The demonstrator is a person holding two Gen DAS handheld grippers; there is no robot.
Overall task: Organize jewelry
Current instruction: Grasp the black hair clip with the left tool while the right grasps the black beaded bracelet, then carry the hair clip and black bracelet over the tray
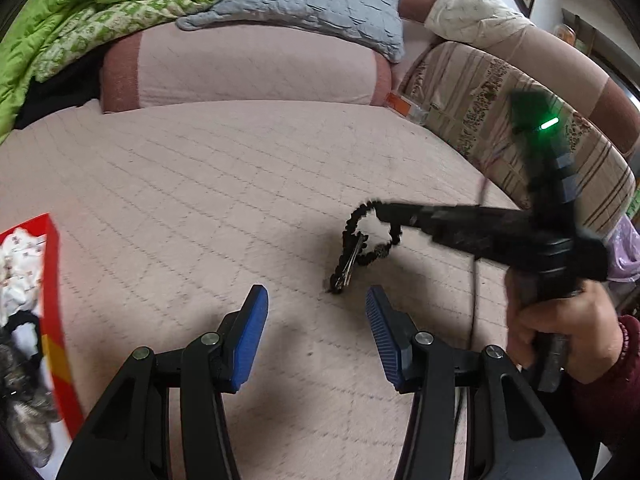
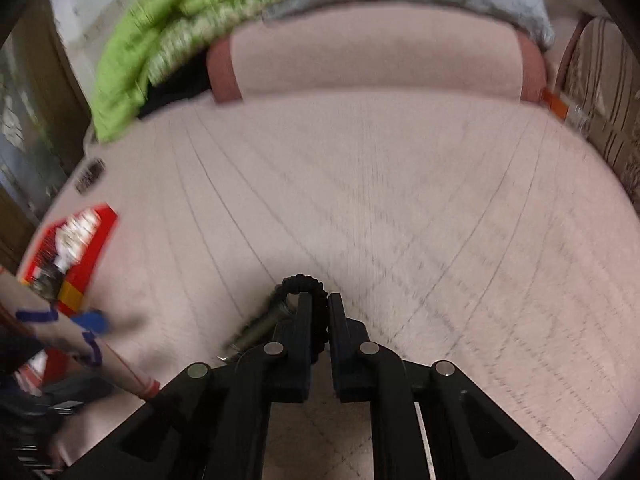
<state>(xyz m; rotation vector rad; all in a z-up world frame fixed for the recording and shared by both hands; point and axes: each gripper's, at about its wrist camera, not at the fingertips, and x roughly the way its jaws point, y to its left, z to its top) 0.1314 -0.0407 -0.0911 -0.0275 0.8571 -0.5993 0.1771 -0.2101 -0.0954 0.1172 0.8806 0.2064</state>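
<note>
Presently the task's thing, a black coiled elastic bracelet (image 1: 370,236) with small metal keys or clips (image 1: 351,258) hanging from it, lies on the pink quilted bed cover (image 1: 240,184), right of centre in the left wrist view. Its upper loop is caught by the right tool (image 2: 319,308), whose fingers are pressed together on the cord; in the right wrist view the black coil (image 2: 302,282) arches just above the fingertips and the metal pieces (image 2: 260,328) trail to the left. The lower end of the bracelet appears to rest on the cover.

The left tool (image 1: 316,300) hangs just short of the bracelet, its blue-padded fingers (image 1: 250,328) spread and holding nothing. A red box (image 1: 54,320) with pale lining and dark hair ties inside sits at the far left edge of the bed, well apart from the bracelet. Pillows and a green quilt (image 1: 80,8) lie at the head of the bed.

Judgement: the step in hand is lifting the bracelet for transfer, probably to the red box. To do it well, the pinch should stay on the cord itself, not the metal pieces, and the lift should be slow so the dangling pieces do not swing or snag the quilting. The left tool could steady the lower end if it drags.
</note>
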